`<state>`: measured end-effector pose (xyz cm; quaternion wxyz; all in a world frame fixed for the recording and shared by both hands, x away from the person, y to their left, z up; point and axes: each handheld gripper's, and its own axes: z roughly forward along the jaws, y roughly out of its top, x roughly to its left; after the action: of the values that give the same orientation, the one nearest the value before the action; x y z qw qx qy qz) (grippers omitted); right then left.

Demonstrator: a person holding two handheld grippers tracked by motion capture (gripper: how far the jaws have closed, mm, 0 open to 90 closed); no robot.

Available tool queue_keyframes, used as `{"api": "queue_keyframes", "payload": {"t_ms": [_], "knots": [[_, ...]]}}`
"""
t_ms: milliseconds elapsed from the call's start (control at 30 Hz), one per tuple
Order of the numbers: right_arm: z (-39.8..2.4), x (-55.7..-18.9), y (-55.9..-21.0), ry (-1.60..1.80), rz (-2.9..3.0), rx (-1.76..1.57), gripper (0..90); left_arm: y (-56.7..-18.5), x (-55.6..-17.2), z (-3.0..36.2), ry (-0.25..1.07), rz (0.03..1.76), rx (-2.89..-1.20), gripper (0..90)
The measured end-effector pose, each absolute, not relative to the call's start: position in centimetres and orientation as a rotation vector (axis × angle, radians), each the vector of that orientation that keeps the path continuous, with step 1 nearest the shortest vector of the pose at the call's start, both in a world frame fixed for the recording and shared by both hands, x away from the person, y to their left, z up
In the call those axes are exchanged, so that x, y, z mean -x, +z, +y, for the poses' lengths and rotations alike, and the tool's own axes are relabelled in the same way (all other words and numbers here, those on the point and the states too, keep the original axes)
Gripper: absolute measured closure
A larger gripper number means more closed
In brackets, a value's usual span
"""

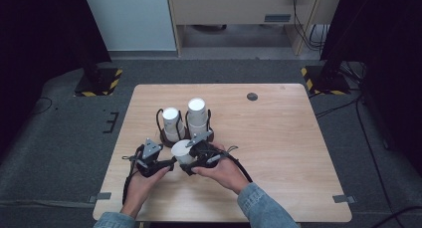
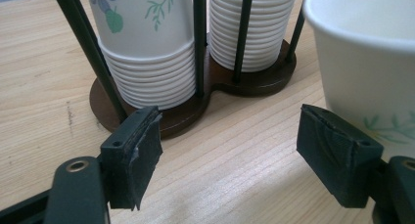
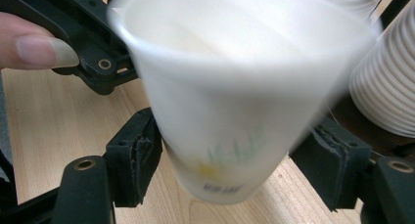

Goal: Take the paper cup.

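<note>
A white paper cup with a green leaf print stands upright in the air between my two grippers, just in front of the cup rack. The right gripper has the cup between its jaws. The cup looks blurred while the pads are sharp, and the pads flank its lower wall without clearly pressing. My left gripper is open over bare wood. The cup sits outside its right pad. A dark wooden rack holds two stacks of cups.
The rack with its black rods stands mid-table, its two stacks behind the grippers. A grey round cap sits near the far edge of the table. The right stack is close beside the right gripper.
</note>
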<state>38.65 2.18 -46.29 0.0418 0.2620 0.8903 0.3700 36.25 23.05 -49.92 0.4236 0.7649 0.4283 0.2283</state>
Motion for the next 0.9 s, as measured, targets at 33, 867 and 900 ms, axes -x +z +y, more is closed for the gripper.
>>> {"api": "queue_keyframes", "payload": {"t_ms": [33,867,900], "knots": [[2.19,-38.66,-46.37,1.131,2.727,-0.799,27.7,-49.91,-36.24,23.01,0.571,1.069,-1.915,23.9],[2.47,-38.88,-46.89,1.122,2.717,-0.828,23.5,-49.96,-36.22,22.79,0.560,1.054,-1.930,24.0],[2.47,-38.88,-46.89,1.122,2.717,-0.828,23.5,-49.96,-36.22,22.79,0.560,1.054,-1.930,24.0]]}}
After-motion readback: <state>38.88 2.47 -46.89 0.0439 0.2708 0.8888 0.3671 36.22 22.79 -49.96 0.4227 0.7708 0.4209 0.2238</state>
